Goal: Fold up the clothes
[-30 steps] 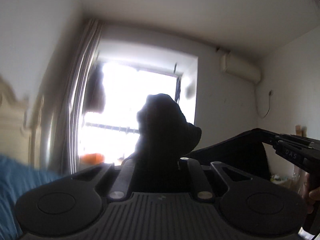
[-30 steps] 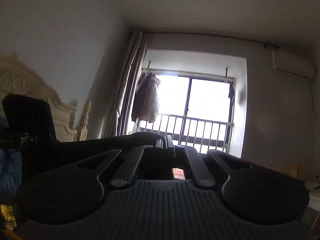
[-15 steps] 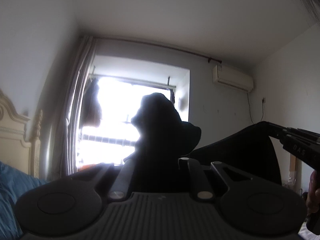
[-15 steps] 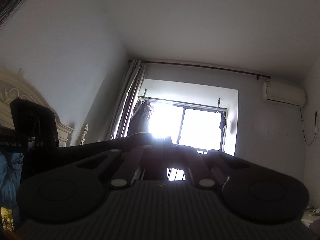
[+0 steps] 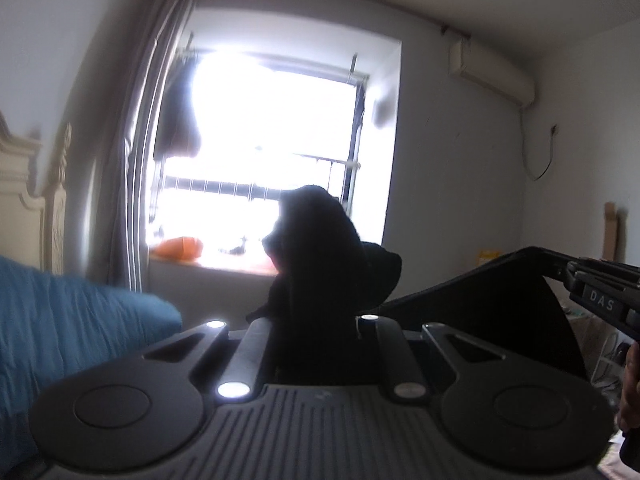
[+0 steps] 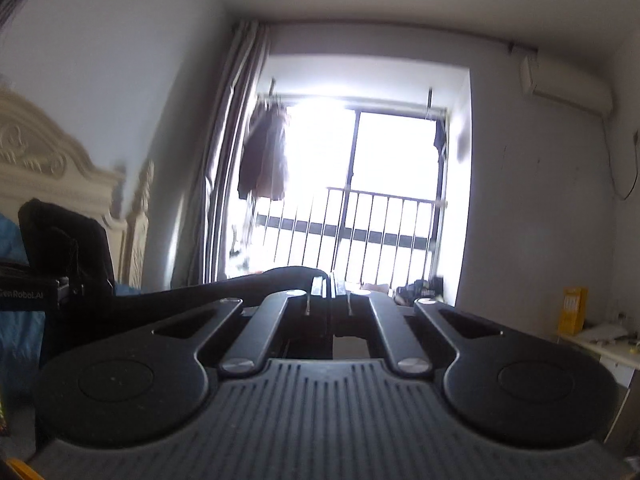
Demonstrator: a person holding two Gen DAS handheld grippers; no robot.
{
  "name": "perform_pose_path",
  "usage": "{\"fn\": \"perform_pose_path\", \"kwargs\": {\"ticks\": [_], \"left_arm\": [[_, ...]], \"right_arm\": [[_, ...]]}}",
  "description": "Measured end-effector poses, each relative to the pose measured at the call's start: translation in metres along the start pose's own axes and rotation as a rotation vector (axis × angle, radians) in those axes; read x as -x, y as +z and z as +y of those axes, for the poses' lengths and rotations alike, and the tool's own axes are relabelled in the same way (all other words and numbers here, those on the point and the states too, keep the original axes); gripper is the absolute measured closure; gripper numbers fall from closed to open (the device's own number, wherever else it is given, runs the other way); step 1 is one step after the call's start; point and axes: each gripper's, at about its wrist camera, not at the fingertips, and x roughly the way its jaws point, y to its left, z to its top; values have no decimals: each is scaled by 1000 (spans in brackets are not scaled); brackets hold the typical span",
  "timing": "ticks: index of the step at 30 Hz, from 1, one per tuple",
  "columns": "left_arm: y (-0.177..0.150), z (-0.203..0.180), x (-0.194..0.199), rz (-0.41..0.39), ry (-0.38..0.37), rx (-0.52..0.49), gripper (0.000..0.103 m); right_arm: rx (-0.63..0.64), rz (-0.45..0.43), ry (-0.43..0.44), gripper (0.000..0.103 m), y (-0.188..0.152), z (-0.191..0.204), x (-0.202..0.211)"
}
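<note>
A black garment [image 5: 320, 264] is held up in the air, stretched between both grippers. My left gripper [image 5: 312, 320] is shut on one bunched end of it, which sticks up between the fingers. The cloth runs right to the other gripper [image 5: 600, 296], seen at the frame edge. In the right wrist view my right gripper [image 6: 328, 284] is shut on the garment's edge [image 6: 240, 284], and the cloth stretches left toward the left gripper [image 6: 48, 280]. Both cameras point up at the window.
A blue bed cover [image 5: 60, 328] lies low on the left below a cream headboard [image 6: 48, 168]. The bright window [image 6: 360, 184] with railing, a grey curtain [image 5: 140, 140] and an air conditioner [image 5: 492, 68] are ahead. A white side table [image 6: 592, 340] stands right.
Both grippers have tipped back down from the ceiling toward the window, still holding the garment. The bed cover shows again at the left in the left wrist view.
</note>
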Motion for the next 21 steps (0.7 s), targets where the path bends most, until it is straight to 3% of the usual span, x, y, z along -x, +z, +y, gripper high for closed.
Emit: {"fn": "perform_pose_path", "kwargs": {"ticks": [5,7,8,9,10,11,12,13,14,18,21], "left_arm": [[11,41,-109,81,1,-14,86],[-4,51,-158,160,-22,-29,67],[-20,53,-181,216,-29,-50,48],[-40,59,-205,270,-5,-62,35],[-63,69,-223,323,20,-68,32],[-86,78,-241,377,44,-74,31],[-108,89,-250,435,61,-72,31],[-130,101,-259,494,79,-71,31],[-152,112,-267,550,95,-69,31],[-202,154,-250,660,128,-33,30],[-216,179,-219,728,184,0,28]], "right_arm": [[-10,110,-2,103,-38,-2,-87],[-25,197,-16,102,-65,-2,-137],[-43,257,-24,100,-83,-4,-163],[-61,316,-31,98,-101,-6,-190],[-81,420,-36,95,-131,-7,-210],[-101,525,-40,79,-161,-8,-231],[-123,602,-64,62,-195,-7,-235],[-145,678,-90,57,-229,-5,-238],[-166,754,-115,57,-262,-4,-241],[-272,884,-142,54,-330,-1,-215],[-356,959,-125,53,-349,6,-179]]}}
